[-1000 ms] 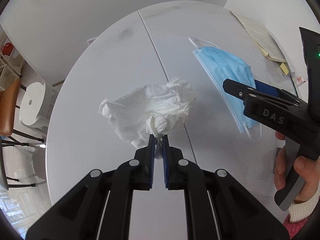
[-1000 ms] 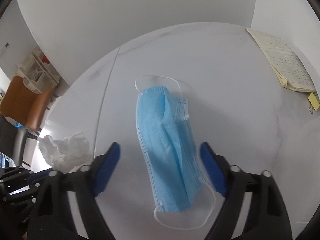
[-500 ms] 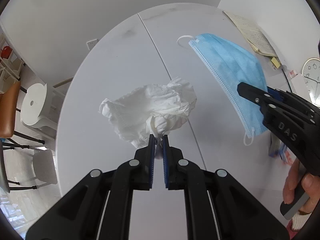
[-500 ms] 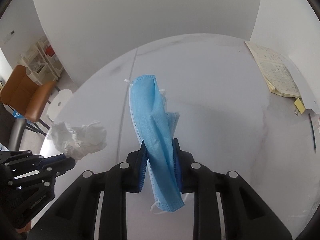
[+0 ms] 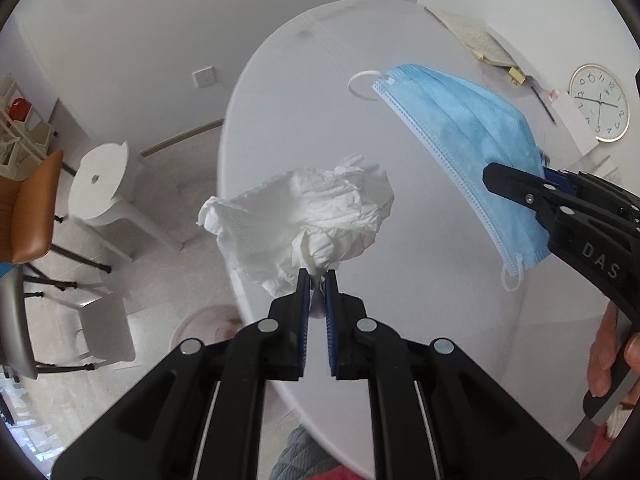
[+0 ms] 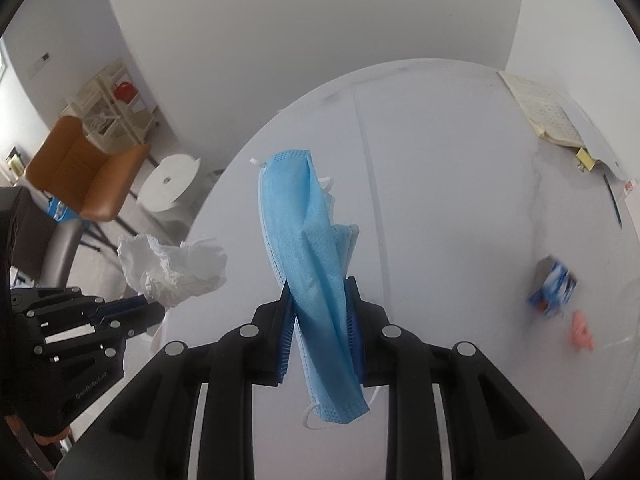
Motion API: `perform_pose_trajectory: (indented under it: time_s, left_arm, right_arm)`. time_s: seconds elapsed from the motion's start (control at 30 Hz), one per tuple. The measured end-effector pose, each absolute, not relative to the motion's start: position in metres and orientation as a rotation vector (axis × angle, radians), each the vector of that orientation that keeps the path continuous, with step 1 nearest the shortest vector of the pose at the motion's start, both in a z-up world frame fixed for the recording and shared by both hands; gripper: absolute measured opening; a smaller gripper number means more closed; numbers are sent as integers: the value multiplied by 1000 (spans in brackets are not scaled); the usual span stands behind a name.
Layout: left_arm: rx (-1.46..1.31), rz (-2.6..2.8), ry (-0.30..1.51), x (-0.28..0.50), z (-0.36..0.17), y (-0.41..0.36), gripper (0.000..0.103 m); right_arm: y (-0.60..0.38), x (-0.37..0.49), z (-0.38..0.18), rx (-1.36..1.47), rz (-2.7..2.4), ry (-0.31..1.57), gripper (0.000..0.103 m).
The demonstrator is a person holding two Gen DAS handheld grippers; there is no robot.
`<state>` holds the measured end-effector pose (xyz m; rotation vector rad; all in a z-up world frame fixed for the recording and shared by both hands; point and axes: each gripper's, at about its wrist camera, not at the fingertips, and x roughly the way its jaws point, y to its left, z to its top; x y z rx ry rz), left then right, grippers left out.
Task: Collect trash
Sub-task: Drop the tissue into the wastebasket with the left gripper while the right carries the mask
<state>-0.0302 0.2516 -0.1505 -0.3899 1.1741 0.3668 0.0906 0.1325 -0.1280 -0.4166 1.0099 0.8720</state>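
My left gripper (image 5: 316,280) is shut on a crumpled white tissue (image 5: 308,220) and holds it in the air over the left edge of the white oval table (image 5: 304,92). The tissue also shows in the right wrist view (image 6: 172,268), held by the left gripper (image 6: 150,305). My right gripper (image 6: 320,292) is shut on a blue face mask (image 6: 312,248), lifted off the table. In the left wrist view the mask (image 5: 468,128) hangs from the right gripper (image 5: 536,184) at the right.
On the table lie an open notebook (image 6: 540,112), a clock (image 5: 600,102), a pen (image 6: 612,200), a small blue packet (image 6: 554,288) and a pink scrap (image 6: 582,330). On the floor to the left stand a white stool (image 5: 100,180), a brown chair (image 6: 80,168) and a pinkish bin (image 5: 208,326).
The right gripper closed on the mask and lifted it off the table. Both grippers moved left toward the table's edge with their loads; the floor and a bin came into view.
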Motion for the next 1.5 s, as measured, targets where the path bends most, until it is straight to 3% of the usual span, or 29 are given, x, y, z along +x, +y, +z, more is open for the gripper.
perform_pose_trajectory:
  time_s: [0.4,0.83,0.93,1.0,1.3,1.43,1.5]
  left_arm:
    - [-503,505,1264,-170,-203,278,7]
    - [-604,503,1323,-184,-278,293,8]
    - [-612,510,1328,-181,-281,292,18]
    - [-609,524,1316,-181,-278,293,34]
    - [-607,531,1283,-182,-264,291,52]
    - [-594,532,1271,-187,-251,291,55]
    - [-591,548,1253,-196,-239,295,63]
  right_arm:
    - [163,-46,-158,-468,1078,1127,25]
    - [187,-80,-170,-582,1115,1144,25]
    - [185,-78,-170,-586,1111,1145,25]
    - [187,-79,-171,-587,1109,1147,25]
    - [188,-80,-173,-587,1109,1152,25]
    - [190,-81,-175,-592,1125,1162,25]
    - [193,-85,-176,-594,1146,1167,25]
